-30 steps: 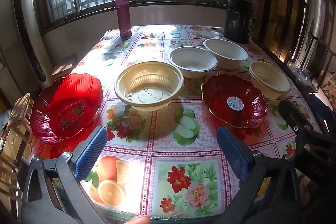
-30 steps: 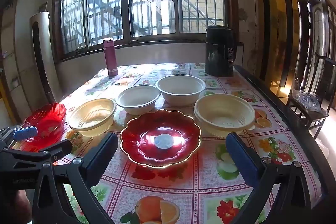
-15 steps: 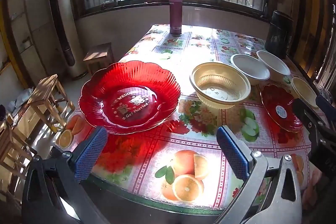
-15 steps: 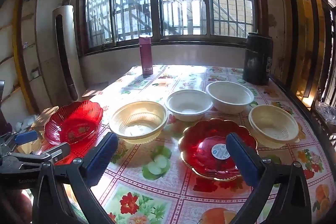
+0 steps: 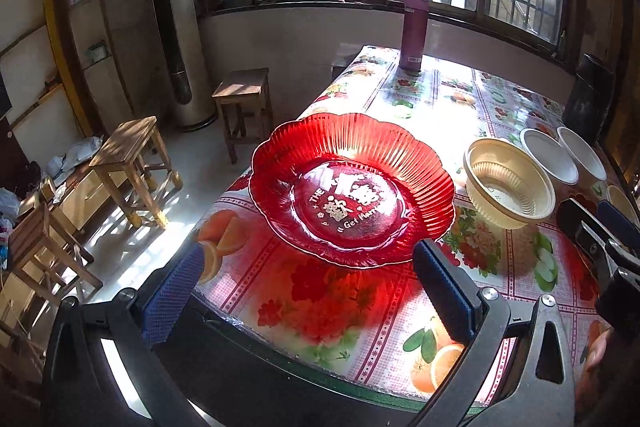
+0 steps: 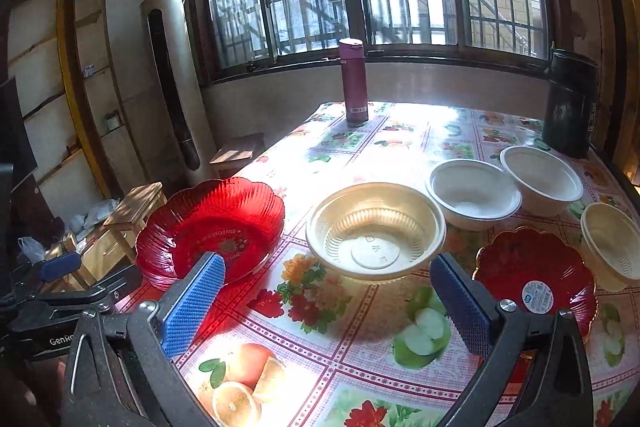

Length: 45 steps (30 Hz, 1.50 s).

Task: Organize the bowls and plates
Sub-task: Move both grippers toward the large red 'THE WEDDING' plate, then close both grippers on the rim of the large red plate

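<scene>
We see nothing stacked yet: both red plates (image 6: pixel 210 227) and four bowls (image 6: pixel 376 231) sit separately on the table (image 6: pixel 400 139). Left gripper (image 5: pixel 308 291) and right gripper (image 6: pixel 324 307) are spread, empty.

1. The left claw (image 5: pixel 304 291) has two black arms tipped with blue pads (image 5: pixel 173 301) that carry a fine raised-dot texture.
2. A round silver screw (image 5: pixel 489 293) sits on each arm just behind its pad.
3. The right claw (image 6: pixel 328 303) has the same build: black frame, blue dotted pads (image 6: pixel 194 311), silver screws (image 6: pixel 507 305).
4. White lettering "GenRo" (image 6: pixel 61 340) shows on the left claw's black body in the right wrist view; the rest of the word is hidden.
5. A strip of bare skin (image 5: pixel 598 351) shows at the lower right edge of the left wrist view.
</scene>
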Available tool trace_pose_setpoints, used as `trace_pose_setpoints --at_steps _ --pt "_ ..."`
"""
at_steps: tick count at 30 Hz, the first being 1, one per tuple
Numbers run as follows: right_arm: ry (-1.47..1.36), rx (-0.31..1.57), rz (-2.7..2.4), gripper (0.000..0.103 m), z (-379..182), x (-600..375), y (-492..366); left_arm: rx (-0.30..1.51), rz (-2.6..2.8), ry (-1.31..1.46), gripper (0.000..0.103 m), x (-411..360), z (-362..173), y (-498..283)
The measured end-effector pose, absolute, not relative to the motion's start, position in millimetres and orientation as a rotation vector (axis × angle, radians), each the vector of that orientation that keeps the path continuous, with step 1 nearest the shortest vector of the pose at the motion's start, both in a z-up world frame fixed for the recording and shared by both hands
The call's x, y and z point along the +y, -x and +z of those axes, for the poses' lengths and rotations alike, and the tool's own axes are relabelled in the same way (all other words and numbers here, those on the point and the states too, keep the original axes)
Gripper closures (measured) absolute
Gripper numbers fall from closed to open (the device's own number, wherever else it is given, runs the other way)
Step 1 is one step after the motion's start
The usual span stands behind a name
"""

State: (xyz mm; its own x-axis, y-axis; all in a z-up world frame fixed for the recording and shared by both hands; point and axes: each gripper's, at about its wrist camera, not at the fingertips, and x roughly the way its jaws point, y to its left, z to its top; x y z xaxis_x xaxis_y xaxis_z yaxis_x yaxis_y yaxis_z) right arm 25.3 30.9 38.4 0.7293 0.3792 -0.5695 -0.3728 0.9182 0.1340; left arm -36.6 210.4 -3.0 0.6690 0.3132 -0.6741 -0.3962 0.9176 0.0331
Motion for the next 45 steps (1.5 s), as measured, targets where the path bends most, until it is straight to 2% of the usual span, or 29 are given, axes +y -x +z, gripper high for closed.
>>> trace_pose_setpoints --at_steps 30,45 --pt "-0.136 0.819 0.519 0.004 -7.8 98.1 -85.8 0.841 0.544 0.248 0.000 291.0 -19.3 3.8" --pt "-0.261 0.946 0.513 0.008 -41.0 100.5 -118.5 0.938 0.558 0.293 0.000 283.5 -44.8 -16.6"
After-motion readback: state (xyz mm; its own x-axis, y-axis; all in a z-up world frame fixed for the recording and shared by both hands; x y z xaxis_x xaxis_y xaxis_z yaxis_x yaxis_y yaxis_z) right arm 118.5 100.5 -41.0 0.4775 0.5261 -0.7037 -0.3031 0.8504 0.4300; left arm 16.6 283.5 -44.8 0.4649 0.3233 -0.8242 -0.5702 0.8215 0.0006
